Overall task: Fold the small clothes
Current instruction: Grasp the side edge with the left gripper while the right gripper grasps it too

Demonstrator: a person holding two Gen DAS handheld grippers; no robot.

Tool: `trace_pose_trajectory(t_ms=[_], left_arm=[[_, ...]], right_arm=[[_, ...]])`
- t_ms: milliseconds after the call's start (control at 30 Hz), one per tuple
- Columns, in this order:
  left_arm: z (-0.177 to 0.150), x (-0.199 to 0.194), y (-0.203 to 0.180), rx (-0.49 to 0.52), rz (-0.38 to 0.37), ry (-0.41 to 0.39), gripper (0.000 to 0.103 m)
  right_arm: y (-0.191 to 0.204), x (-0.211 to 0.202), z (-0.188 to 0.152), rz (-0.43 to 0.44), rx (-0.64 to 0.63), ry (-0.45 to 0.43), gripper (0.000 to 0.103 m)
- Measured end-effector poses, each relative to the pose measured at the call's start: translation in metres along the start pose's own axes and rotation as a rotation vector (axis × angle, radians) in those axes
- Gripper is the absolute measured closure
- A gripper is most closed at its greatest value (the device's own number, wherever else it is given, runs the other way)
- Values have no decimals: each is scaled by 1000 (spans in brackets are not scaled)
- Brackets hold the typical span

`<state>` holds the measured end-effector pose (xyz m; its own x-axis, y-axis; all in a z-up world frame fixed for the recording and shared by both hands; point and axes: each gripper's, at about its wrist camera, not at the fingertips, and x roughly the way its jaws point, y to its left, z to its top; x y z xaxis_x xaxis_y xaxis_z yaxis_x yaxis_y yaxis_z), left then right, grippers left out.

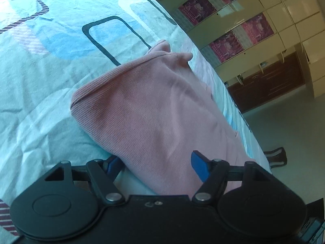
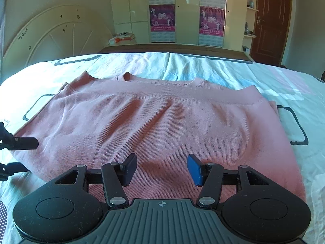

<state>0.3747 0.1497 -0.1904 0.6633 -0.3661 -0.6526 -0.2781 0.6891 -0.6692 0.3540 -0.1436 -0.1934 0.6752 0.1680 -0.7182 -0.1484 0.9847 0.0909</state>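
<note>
A pink ribbed knit garment (image 2: 162, 122) lies folded on the bed, its neckline at the far edge. My right gripper (image 2: 161, 169) is open just above the garment's near part, holding nothing. In the left wrist view the same pink garment (image 1: 154, 109) lies between the wide-open fingers of my left gripper (image 1: 156, 165); the left finger sits low beside or under the fabric edge and the right blue pad (image 1: 200, 166) is above the fabric. The left gripper's black fingers also show in the right wrist view (image 2: 20, 143) at the garment's left edge.
The bed has a light blue patterned sheet (image 2: 274, 85). A cream headboard (image 2: 50, 36) stands at the far left. A wardrobe with pink posters (image 2: 162, 16) and a brown door (image 2: 270, 20) lie beyond the bed. The bed's edge drops to the floor (image 1: 284, 126).
</note>
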Motion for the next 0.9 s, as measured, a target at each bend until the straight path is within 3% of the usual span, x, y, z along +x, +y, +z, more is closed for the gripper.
trace_pose_trajectory(t_ms=[133, 233, 333, 400, 600, 900], left_arm=[[9, 14, -3, -1, -20, -41, 36], [13, 23, -1, -18, -30, -67, 48], [16, 28, 1, -24, -28, -74, 65], [16, 31, 4, -36, -20, -71, 84], [16, 23, -4, 2, 5, -94, 89], [14, -4, -85, 303, -27, -164, 91]], right_arm=[[1, 6, 8, 6, 0, -9, 48], [4, 12, 15, 8, -11, -16, 48], [9, 20, 20, 10, -28, -19, 48], [12, 24, 21, 22, -32, -16, 48], [23, 44, 8, -4, -101, 10, 44], [19, 43, 6, 11, -84, 0, 43]])
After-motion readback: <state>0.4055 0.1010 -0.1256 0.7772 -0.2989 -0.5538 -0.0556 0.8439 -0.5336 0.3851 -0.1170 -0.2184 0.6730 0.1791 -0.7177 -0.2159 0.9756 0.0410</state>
